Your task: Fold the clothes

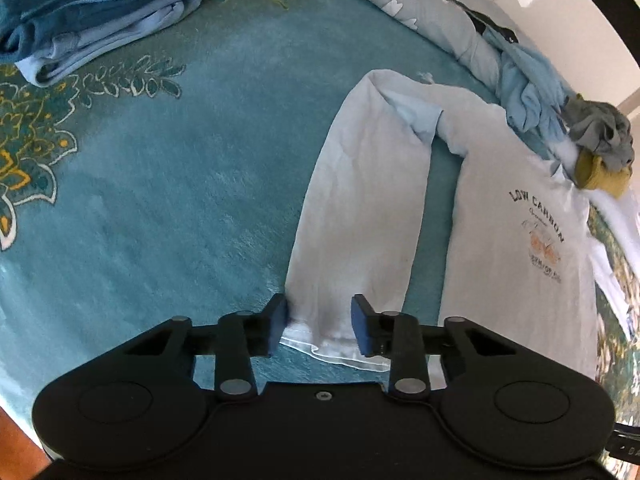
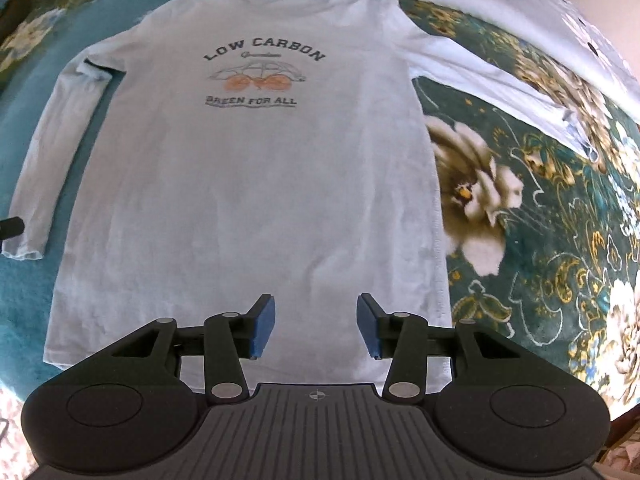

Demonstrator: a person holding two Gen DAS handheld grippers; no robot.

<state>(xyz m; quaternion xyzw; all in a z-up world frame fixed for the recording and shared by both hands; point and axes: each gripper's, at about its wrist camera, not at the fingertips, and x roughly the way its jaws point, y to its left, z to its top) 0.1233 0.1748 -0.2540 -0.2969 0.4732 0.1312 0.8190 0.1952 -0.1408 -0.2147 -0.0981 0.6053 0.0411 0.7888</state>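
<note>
Teal carpet (image 1: 168, 200) with a floral border serves as the folding surface. At the far left of the left wrist view, a stack of folded blue garments (image 1: 92, 12) is seen, which is judged to be finished work. To its right, the white long-sleeved shirt (image 2: 248, 184) is spread flat with its print facing up, body smoothed, and nothing on it is yet folded. Its left sleeve (image 1: 360, 200) is laid alongside the body, and the cuff lies between the pads of the left gripper (image 1: 319, 326), whose jaws stand partly apart and do not appear to press the cloth. In the right wrist view, the right gripper (image 2: 316, 328) hovers unclenched over the hem with nothing held. The right sleeve (image 2: 500, 76) is stretched outward over the flowers. Beyond the collar, a pile of unfolded clothes (image 1: 532, 92) waits. Both sleeves, the body fold and that pile are judged to remain.
</note>
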